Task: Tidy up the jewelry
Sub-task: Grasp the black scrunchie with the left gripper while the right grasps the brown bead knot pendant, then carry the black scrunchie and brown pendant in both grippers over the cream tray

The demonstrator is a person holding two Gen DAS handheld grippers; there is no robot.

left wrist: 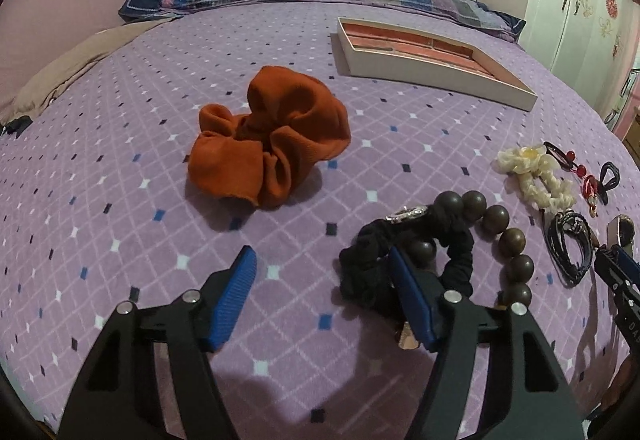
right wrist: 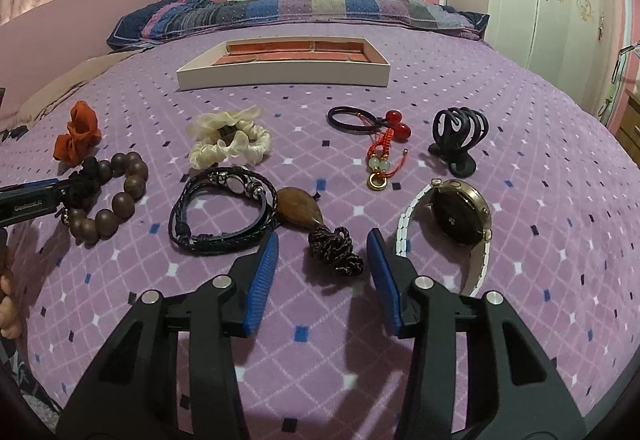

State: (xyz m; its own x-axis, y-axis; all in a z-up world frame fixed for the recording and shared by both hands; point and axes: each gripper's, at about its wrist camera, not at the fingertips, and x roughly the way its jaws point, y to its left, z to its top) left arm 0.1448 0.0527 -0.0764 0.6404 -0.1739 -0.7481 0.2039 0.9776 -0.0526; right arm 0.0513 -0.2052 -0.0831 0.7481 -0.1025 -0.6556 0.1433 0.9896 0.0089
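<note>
My left gripper (left wrist: 322, 266) is open low over the purple bedspread, with only cloth between its pads. Its right finger (left wrist: 408, 288) overlaps a black scrunchie (left wrist: 360, 272) that lies on a wooden bead bracelet (left wrist: 510, 236). An orange scrunchie (left wrist: 272, 144) sits ahead of it. My right gripper (right wrist: 322, 252) is open too. The knotted brown cord (right wrist: 336, 252) of an amber pendant (right wrist: 298, 210) lies between its fingertips, untouched. A gold watch (right wrist: 460, 216) with a white strap lies just right of it, and a black braided bracelet (right wrist: 220, 216) just left.
A white compartment tray (right wrist: 280, 78) with a red lining stands farther back before the pillows. A cream scrunchie (right wrist: 228, 144), a black hair tie with red beads (right wrist: 360, 120), a red cord charm (right wrist: 380, 156) and a black claw clip (right wrist: 460, 136) lie in between. A wardrobe stands right.
</note>
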